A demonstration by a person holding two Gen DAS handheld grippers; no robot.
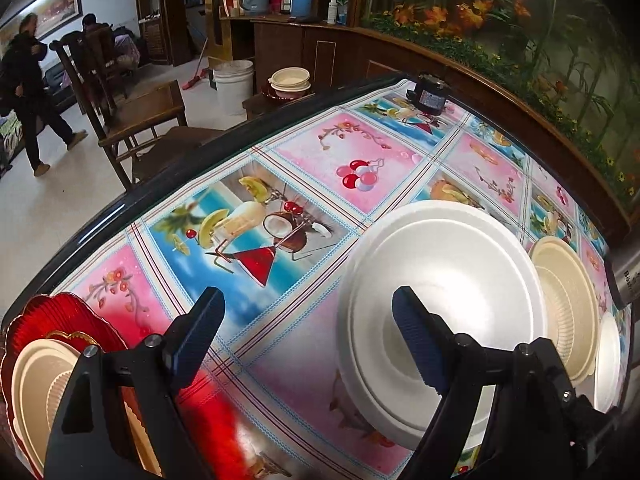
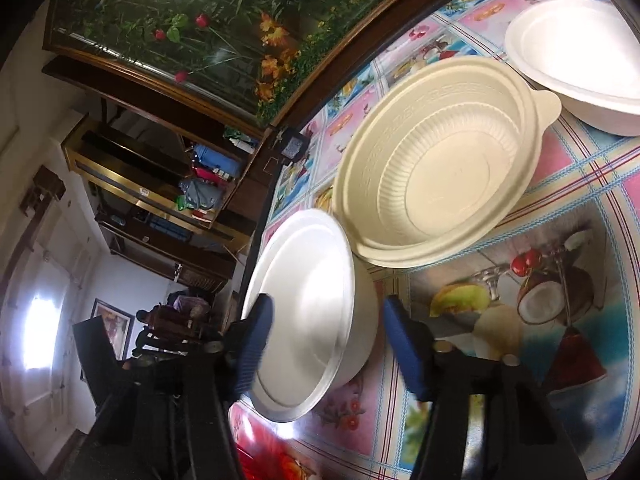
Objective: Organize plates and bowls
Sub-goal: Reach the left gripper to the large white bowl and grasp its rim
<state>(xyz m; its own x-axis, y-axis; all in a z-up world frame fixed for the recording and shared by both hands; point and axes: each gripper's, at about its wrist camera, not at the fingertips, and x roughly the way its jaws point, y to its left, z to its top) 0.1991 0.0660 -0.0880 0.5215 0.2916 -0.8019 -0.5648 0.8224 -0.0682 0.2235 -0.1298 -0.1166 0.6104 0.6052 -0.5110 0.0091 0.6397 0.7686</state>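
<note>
White foam bowl (image 2: pixel 312 312) rim between right gripper (image 2: pixel 326 336), cream bowl (image 2: pixel 436 160) just beside

Wooden chair (image 1: pixel 132 120) (pale floor (image 1: pixel 60 208)).

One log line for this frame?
left gripper: open, empty | right gripper: astride overturned white bowl, grip unclear | cream bowl: untouched

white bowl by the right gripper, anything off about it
Yes: the white bowl is tipped up on its side between the right gripper fingers, while the cream bowl behind it sits flat on the table.
</note>
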